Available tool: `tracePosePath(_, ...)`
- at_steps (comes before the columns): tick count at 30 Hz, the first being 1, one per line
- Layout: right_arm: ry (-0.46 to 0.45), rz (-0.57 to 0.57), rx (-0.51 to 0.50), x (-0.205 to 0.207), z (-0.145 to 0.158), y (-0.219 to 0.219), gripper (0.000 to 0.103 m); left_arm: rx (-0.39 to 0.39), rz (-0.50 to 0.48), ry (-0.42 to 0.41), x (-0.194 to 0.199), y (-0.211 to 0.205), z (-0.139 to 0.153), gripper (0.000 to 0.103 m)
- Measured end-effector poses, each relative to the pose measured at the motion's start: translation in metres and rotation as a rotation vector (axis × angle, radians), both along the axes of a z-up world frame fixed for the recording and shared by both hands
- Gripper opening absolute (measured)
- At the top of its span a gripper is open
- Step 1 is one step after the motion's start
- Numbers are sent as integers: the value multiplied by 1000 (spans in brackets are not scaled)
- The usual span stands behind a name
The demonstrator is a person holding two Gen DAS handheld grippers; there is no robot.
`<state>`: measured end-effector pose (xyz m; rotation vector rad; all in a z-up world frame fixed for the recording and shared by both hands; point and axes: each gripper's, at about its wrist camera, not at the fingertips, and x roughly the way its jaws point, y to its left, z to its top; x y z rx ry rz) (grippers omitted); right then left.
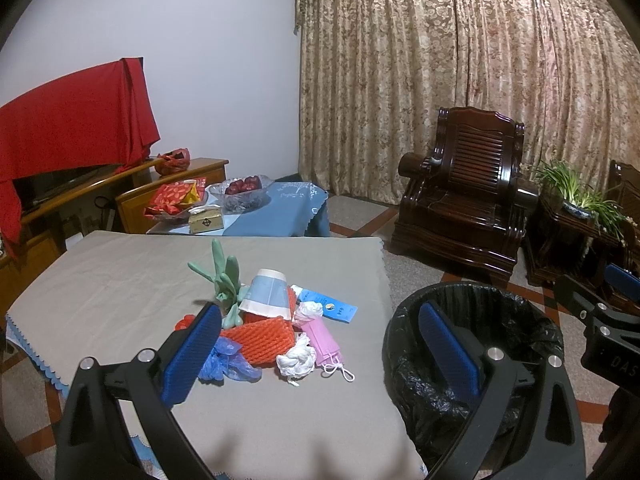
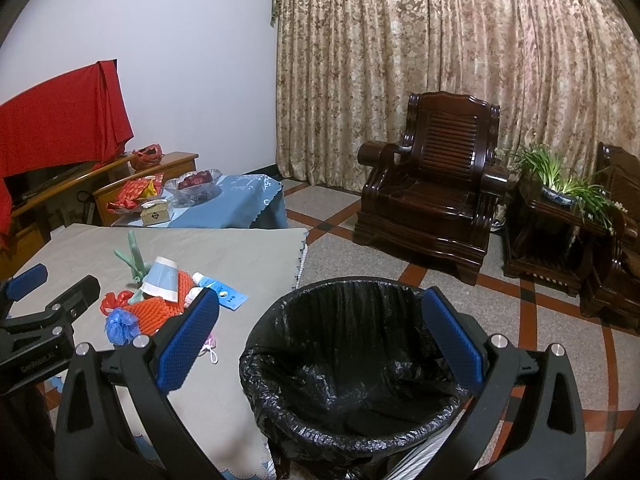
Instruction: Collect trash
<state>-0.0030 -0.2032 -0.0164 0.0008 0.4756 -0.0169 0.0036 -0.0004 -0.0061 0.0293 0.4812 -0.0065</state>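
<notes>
A pile of trash lies on the grey-clothed table (image 1: 120, 280): a paper cup (image 1: 267, 292), orange foam net (image 1: 258, 340), green glove (image 1: 224, 276), blue plastic bag (image 1: 224, 362), pink mask (image 1: 322, 340), white wad (image 1: 298, 358) and a blue card (image 1: 330, 306). A bin with a black liner (image 2: 352, 360) stands right of the table; it also shows in the left wrist view (image 1: 472, 340). My left gripper (image 1: 320, 352) is open and empty, hovering near the pile's front. My right gripper (image 2: 320, 344) is open and empty above the bin.
A blue-clothed side table (image 1: 280, 208) with a glass fruit bowl (image 1: 240, 190) and a tissue box (image 1: 205, 219) stands behind. A dark wooden armchair (image 2: 432, 200), a plant stand (image 2: 560, 216) and curtains are beyond the bin. A red-draped TV (image 1: 60, 132) sits on a cabinet at left.
</notes>
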Motion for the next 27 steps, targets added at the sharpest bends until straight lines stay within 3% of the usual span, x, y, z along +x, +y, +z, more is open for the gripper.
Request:
tracePosePath(6,2,2,0,0,1,0,98,-1,0,1,-2,2,-7,97)
tracePosePath(17,7,11,-3,-1,-29,7,98,-3,3,3,-4,4,-16,97)
tracePosePath(23,17,32,10,9,-16,15,98,-12,13,11,5,15,-34,97)
tracePosePath(27,22,80,19,19,-23,30,98,-21,40,6,6,34,-40,97)
